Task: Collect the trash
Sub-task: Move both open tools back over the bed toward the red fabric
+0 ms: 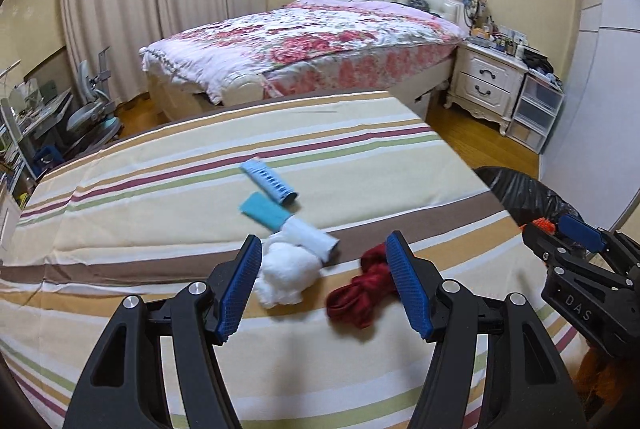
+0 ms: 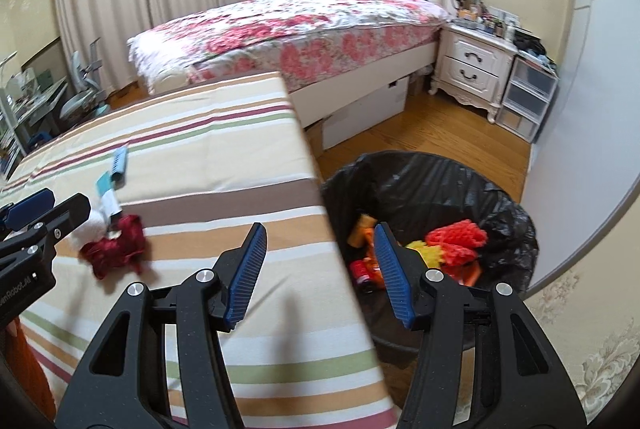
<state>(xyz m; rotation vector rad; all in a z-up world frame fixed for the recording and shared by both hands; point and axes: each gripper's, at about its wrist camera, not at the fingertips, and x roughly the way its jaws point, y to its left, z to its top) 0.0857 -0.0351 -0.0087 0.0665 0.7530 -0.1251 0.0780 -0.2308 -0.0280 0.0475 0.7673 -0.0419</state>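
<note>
On the striped tablecloth lie a white wad, a crumpled dark red wrapper, a white and teal tube and a light blue tube. My left gripper hovers open just before the wad and red wrapper, nothing between its fingers. My right gripper stands open and empty over the table's right edge, beside the black-lined bin, which holds orange, yellow and red trash. The right view also shows the red wrapper, the wad and the left gripper's finger.
A bed with a floral cover stands behind the table, a white nightstand and plastic drawers to its right. A desk and chair crowd the far left. Wooden floor lies between bin and bed.
</note>
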